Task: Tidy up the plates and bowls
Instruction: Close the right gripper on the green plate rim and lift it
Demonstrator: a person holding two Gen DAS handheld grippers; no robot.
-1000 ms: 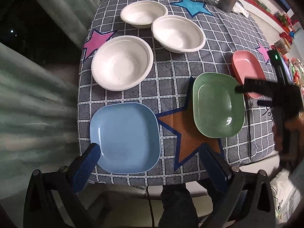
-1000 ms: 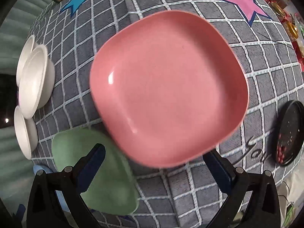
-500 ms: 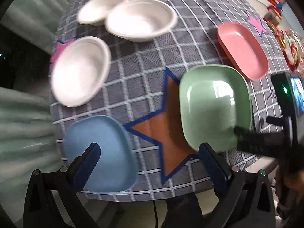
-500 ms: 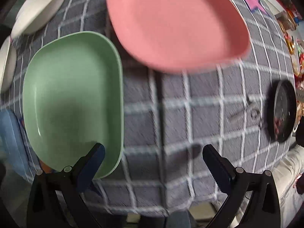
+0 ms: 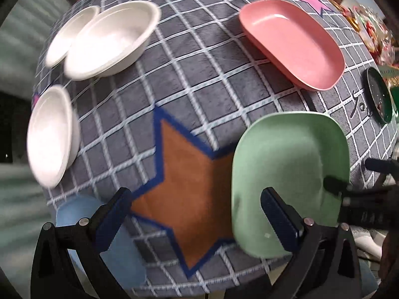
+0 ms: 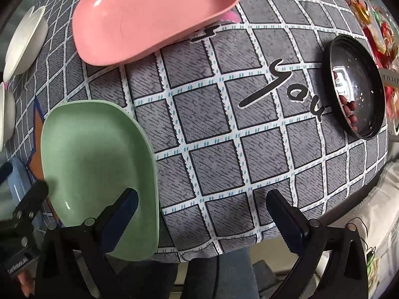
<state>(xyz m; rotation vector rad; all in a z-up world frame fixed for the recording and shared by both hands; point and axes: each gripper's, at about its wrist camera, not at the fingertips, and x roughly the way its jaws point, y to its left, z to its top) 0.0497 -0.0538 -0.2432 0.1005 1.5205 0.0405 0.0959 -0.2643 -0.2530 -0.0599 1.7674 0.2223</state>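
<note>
- Both grippers had dropped and swung toward the green plate (image 5: 289,172) since a second earlier, when the right wrist camera was filled by the pink plate (image 6: 149,15)
- Left gripper (image 5: 197,214) hung over the near table edge with its jaws wide and nothing between them; its right finger (image 5: 279,216) overlapped the green plate's near-left part in the view, though contact could not be told
- Right gripper (image 6: 202,214) was also spread wide and empty, its left finger (image 6: 119,214) over the green plate's near rim
- That green plate sat on the grey checked tablecloth (image 6: 224,137) at the near edge, just beside an orange star patch (image 5: 184,174)
- Farther back and apart from it lay the pink plate
- At the near-left corner, a blue plate (image 5: 114,259) showed partly behind the left gripper
- Three white bowls (image 5: 109,39) stood along the left side, two of them touching or overlapping at the far end and one (image 5: 49,134) apart and nearer
- To the right, a round black dish (image 6: 356,87) held a few small red pieces
- Judged by look, the plates seemed light, rigid and glossy, likely plastic, so a smooth rim might slip in the pads
- A pinch across the raised near rim, one finger under and one inside, looked the surest hold
- Nothing was stacked yet
</note>
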